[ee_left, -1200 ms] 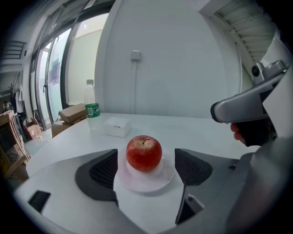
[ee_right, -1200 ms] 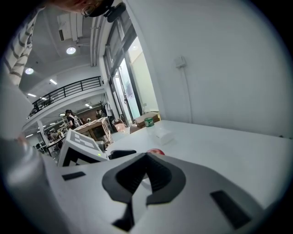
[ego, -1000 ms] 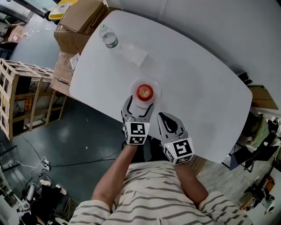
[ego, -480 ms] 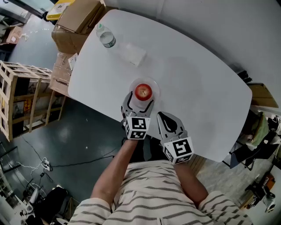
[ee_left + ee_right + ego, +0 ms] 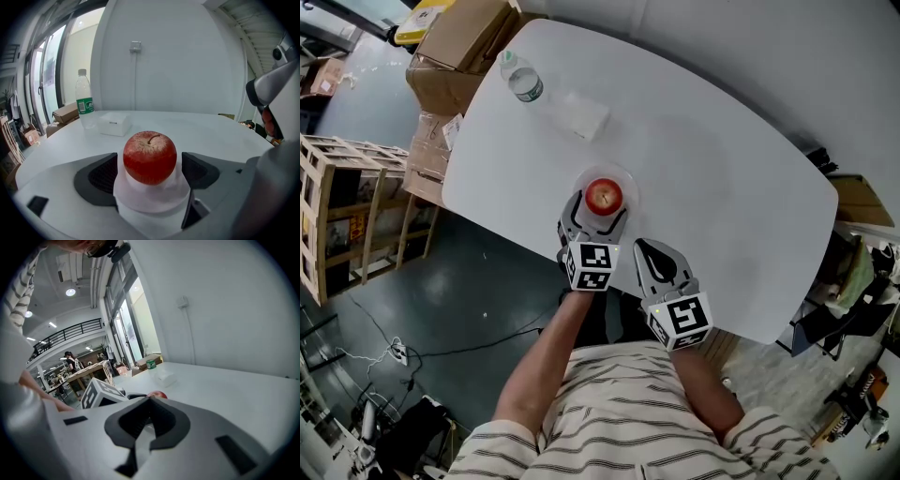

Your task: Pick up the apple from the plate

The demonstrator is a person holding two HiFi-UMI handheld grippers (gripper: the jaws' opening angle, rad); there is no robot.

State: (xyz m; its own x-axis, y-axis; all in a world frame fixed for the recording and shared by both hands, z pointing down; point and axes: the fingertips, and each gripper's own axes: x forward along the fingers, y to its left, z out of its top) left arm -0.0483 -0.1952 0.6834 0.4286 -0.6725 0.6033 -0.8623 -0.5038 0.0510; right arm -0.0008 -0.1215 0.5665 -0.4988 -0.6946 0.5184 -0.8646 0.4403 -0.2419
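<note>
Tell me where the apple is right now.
In the head view the apple sits on its plate near the table's edge closest to the person, between the jaws of the open left claw, which do not touch it.

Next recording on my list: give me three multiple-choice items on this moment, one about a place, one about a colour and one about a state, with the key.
1. Where does the apple sit?
A. on the floor
B. on the white plate, between the left gripper's jaws
C. on a cardboard box

2. What colour is the water bottle's label?
A. red
B. green
C. blue

3. How do the left gripper's jaws stand?
A. open, pads clear of the apple
B. shut on the apple
C. shut on nothing

Key:
1 B: the left gripper view shows the apple resting on the plate with a pad on either side.
2 B: a green band wraps the bottle.
3 A: the jaws have just been opening, and a gap shows between each pad and the apple.
</note>
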